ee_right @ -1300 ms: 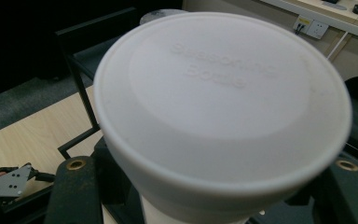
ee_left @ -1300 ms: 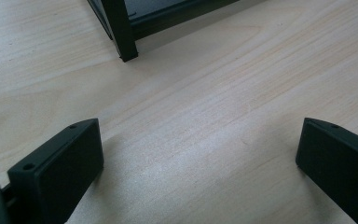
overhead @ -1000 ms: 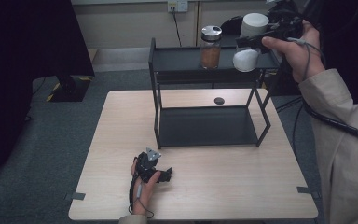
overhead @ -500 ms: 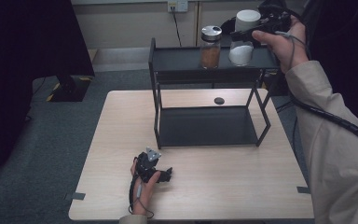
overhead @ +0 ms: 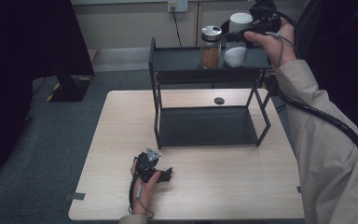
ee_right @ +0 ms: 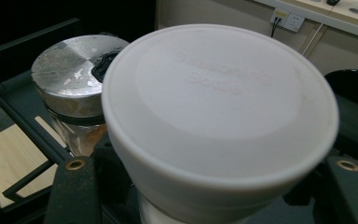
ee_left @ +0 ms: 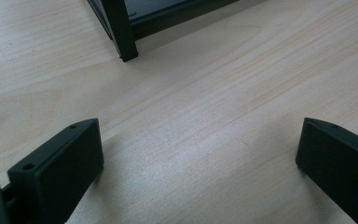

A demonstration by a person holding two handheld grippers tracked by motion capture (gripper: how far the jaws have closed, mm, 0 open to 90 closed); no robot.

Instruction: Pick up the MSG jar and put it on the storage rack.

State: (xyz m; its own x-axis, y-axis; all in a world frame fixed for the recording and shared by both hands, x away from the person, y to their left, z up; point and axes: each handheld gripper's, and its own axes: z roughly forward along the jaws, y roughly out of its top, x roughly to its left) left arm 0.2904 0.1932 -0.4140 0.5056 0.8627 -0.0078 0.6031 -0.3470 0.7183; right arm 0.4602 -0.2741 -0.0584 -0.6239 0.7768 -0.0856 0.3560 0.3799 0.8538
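The right gripper (overhead: 242,33) clamps the white-lidded seasoning bottle (overhead: 236,37) over the rack's top shelf (overhead: 177,58), just beside the spice jar (overhead: 210,46); a sideways drift could topple that jar; the left gripper (overhead: 167,173) rests on the table (overhead: 242,186), jaws spread and empty.

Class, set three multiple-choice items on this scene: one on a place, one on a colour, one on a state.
1. Where is the silver-lidded jar?
A. rack's top shelf
B. rack's lower shelf
C. table

2. What colour is the lid of the bottle in the right gripper?
A. red
B. white
C. green

3. How is the left gripper?
A. shut on a jar
B. shut on the rack
C. open, holding nothing

Key: 1 A, it stands on the top shelf of the rack. 2 B, the lid is plainly white. 3 C, its jaws stand wide apart over bare table.
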